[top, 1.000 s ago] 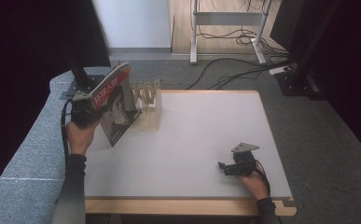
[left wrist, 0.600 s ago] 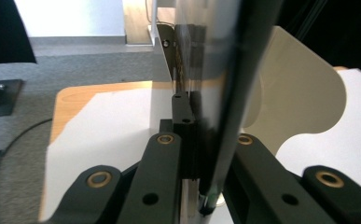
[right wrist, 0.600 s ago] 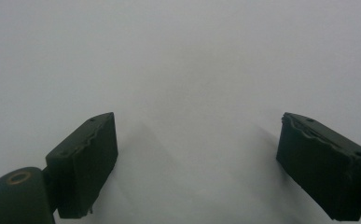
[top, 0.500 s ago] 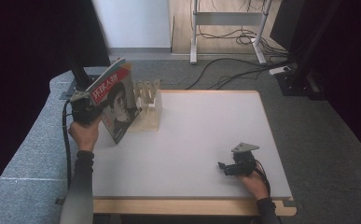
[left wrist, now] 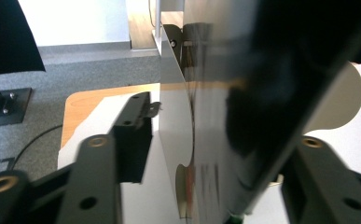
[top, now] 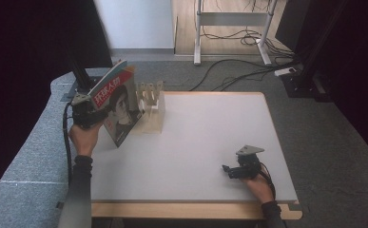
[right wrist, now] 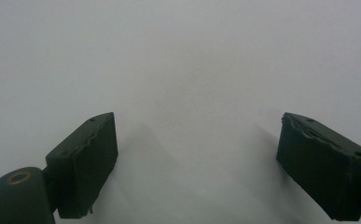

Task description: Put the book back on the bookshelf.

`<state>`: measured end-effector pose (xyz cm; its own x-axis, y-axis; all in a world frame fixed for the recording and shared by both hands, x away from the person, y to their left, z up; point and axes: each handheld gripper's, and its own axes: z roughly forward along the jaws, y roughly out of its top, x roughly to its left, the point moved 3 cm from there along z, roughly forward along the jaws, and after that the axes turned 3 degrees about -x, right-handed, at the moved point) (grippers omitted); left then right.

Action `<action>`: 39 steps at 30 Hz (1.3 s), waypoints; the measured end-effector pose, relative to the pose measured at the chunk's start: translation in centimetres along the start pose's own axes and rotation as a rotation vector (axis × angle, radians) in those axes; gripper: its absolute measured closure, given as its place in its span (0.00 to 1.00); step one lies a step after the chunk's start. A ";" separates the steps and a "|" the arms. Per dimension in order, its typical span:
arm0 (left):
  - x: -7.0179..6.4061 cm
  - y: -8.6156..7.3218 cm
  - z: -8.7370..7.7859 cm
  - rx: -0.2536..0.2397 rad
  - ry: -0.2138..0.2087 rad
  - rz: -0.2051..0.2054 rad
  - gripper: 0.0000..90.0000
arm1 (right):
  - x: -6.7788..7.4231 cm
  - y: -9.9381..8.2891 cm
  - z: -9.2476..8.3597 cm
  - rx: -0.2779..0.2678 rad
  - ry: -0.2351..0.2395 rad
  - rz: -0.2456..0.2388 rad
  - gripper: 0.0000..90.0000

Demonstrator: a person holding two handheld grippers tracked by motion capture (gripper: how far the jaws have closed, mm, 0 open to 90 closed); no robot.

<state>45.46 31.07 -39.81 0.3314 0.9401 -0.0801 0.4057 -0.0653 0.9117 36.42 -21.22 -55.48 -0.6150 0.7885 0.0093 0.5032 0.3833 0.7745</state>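
At the table's (top: 196, 156) left edge the left gripper (top: 84, 114) has just been opening its jaws; the magazine (top: 117, 107) stands tilted between them, unpinched, its far edge leaning on the wooden rack (top: 152, 107). Well apart at the near right, the right gripper (top: 234, 170) rests open and empty

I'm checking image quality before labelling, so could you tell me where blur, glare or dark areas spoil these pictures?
Left gripper view: the magazine sits so close that it is blurred, its glossy cover mirroring dark shapes. Right gripper view: flat, even light on the white table, with soft shadows by the jaws. High view: sharp at the centre, black at the side margins.
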 end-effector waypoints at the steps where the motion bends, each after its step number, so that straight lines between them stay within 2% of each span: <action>1: 0.0 0.0 0.0 -0.002 -0.006 0.002 0.47 | 0.0 0.0 0.0 0.000 0.000 0.000 0.13; 2: 0.0 0.0 -0.1 -0.005 -0.011 0.007 0.39 | 0.0 0.0 0.0 -0.001 0.000 -0.001 0.13; 3: -0.1 0.0 -0.2 -0.003 -0.011 0.011 0.39 | 0.0 0.0 0.0 -0.001 0.000 -0.001 0.13; 6: -0.1 -0.1 -0.4 0.015 -0.037 0.000 0.28 | 0.0 0.0 0.0 -0.001 0.000 -0.001 0.13; 10: 0.1 -0.4 -0.8 0.027 -0.040 -0.006 0.17 | 0.0 0.0 0.0 -0.001 0.000 -0.001 0.13; 15: 0.0 -0.6 -1.7 0.023 -0.052 -0.006 0.16 | 0.0 0.0 0.0 0.000 0.000 0.001 0.13; 20: -0.2 -0.7 -3.1 0.014 -0.092 -0.017 0.10 | 0.0 0.0 0.0 -0.001 -0.001 0.001 0.13; 25: -0.5 -1.0 -4.4 0.010 -0.095 -0.006 0.05 | 0.0 0.0 0.0 0.000 -0.001 0.001 0.13; 27: -0.7 -1.1 -4.8 0.017 -0.103 0.007 0.01 | 0.0 0.1 0.0 -0.001 -0.001 0.001 0.13; 29: -1.0 -1.3 -5.2 0.027 -0.093 0.029 0.00 | 0.0 0.1 0.0 0.000 -0.001 0.001 0.13; 36: -2.1 -2.1 -6.5 0.039 -0.103 0.079 0.00 | 0.0 0.1 0.0 -0.001 -0.001 0.000 0.13; 39: -2.8 -2.3 -7.3 0.035 -0.113 0.081 0.00 | 0.0 0.0 0.0 0.000 -0.001 0.001 0.13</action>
<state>37.38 31.06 -38.74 0.4575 0.8876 -0.0533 0.4024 -0.1532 0.9025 36.44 -21.17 -55.46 -0.6136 0.7895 0.0095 0.5040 0.3824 0.7744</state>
